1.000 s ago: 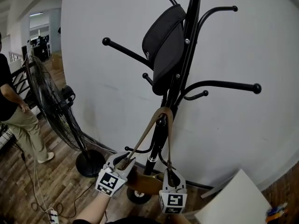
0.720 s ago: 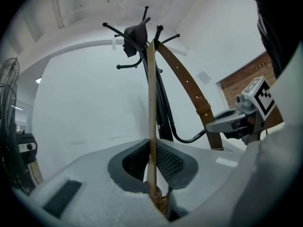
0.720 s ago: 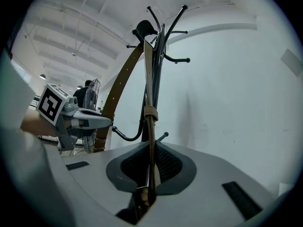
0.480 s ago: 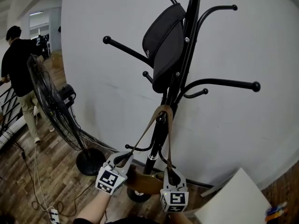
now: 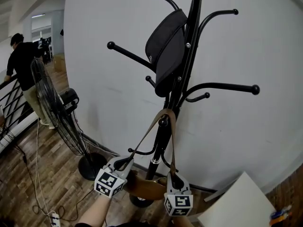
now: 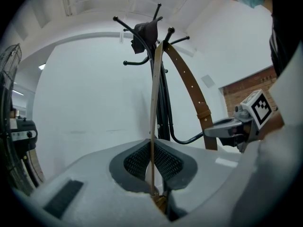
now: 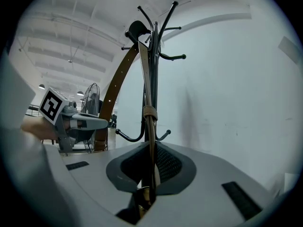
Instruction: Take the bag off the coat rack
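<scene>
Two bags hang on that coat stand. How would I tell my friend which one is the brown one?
Find the tall black coat rack against the white wall. Look low, near its base: a tan strap looped over a hook runs down to the brown bag. The other bag is black and hangs high up; this one is brown and low.

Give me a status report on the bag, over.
Left gripper and right gripper shut on the strap. Brown bag hangs below, strap looped over a rack peg. Black bag higher up, apart from the strap.
</scene>
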